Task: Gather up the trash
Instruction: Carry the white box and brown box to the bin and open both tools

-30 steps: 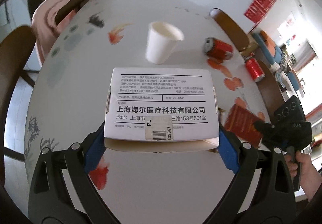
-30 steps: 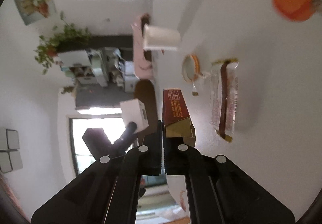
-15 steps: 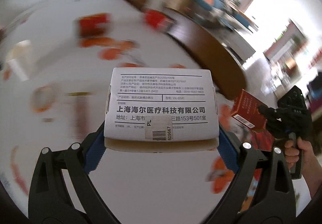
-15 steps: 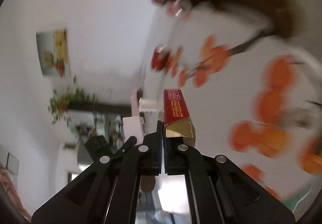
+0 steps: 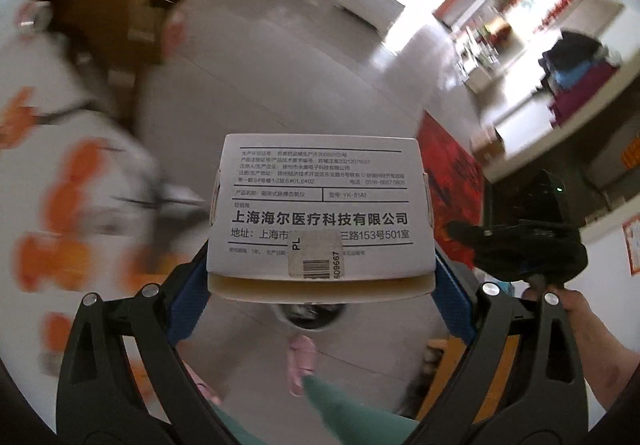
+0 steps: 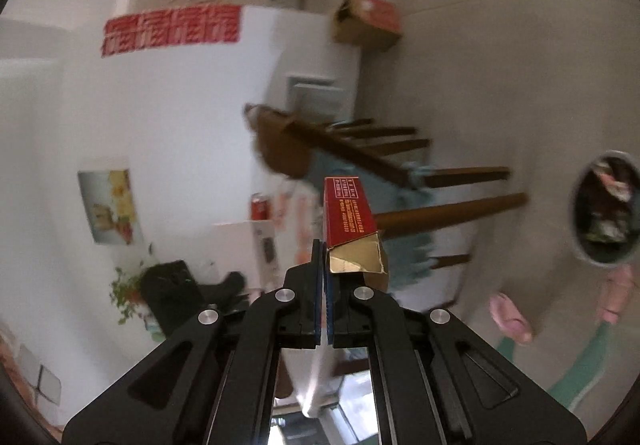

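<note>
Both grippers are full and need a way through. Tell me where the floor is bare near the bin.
Bare grey floor lies beyond the white box, between the brown chair and the red mat. It is crowded around the bin below the box, where a pink slipper sits close.

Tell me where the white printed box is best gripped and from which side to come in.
Grip the white printed box across its two short ends, coming in from the barcode edge, as the left gripper does now. It is wide and flat, and those parallel end faces seat squarely against the blue finger pads.
</note>
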`<action>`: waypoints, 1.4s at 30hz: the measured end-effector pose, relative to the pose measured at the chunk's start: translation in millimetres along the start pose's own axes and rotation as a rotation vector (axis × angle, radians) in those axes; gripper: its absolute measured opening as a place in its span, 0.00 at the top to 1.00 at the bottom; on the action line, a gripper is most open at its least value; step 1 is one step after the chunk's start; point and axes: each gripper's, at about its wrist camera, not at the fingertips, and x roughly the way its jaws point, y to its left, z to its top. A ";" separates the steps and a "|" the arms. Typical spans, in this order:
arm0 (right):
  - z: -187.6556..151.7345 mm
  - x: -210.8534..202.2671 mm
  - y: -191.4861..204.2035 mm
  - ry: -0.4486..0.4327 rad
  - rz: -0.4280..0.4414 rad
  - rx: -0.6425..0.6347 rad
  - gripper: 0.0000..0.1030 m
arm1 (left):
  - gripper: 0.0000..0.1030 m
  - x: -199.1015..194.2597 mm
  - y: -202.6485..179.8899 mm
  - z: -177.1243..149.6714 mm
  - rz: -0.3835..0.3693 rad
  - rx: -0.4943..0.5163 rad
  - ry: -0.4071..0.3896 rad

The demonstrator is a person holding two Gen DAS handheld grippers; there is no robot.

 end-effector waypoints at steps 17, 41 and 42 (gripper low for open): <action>-9.3 11.1 -349.7 -0.026 -0.179 0.436 0.94 | 0.10 360.7 -1.7 -141.2 0.028 0.135 0.546; 2.5 -27.7 -321.1 -0.103 -0.147 0.420 0.76 | 0.07 393.9 6.1 -158.8 0.037 0.087 0.639; 1.8 -28.1 -319.4 -0.106 -0.147 0.423 0.76 | 0.07 389.7 5.9 -156.6 0.034 0.069 0.632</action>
